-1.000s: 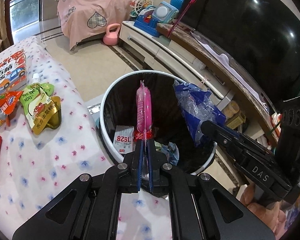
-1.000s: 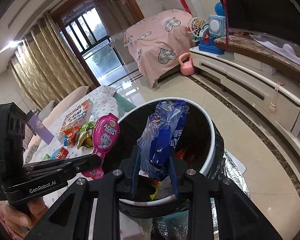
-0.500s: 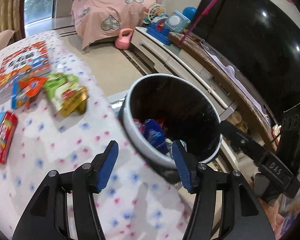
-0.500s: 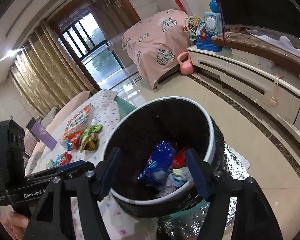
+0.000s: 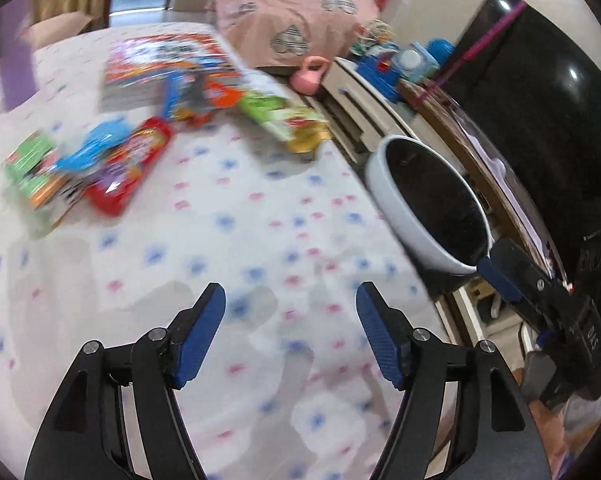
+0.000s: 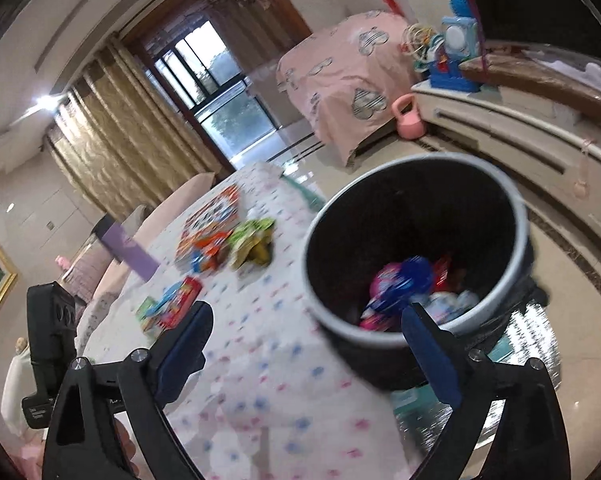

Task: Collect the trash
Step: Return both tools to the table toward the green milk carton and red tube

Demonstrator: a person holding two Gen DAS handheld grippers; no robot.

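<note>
A: Both tools are spread wide with nothing between their blue pads. The left tool [image 5: 290, 306] hangs over a counter [image 5: 228, 240] under a flowered cloth; the right tool [image 6: 306, 322] sits at the counter's edge, facing the trash bin [image 6: 516, 216].

B: Where is the trash?

A: Some lies inside the bin: a pink packet [image 6: 386, 282], a blue wrapper [image 6: 414, 276], and red and pale scraps beside them. More waits on the counter, well beyond the left tool: a red packet [image 5: 130, 168], a green carton [image 5: 34, 172] touching it, a green-and-gold pouch [image 5: 290, 122], orange packets [image 5: 216, 98] and a picture book [image 5: 160, 64].

B: Anything between tool and packets?

A: Only bare cloth. The bin [image 5: 400, 200] stands just off the counter's right edge, with the right tool's fingertip [image 5: 496, 278] near its rim. Motion blur hides the labels.
</note>
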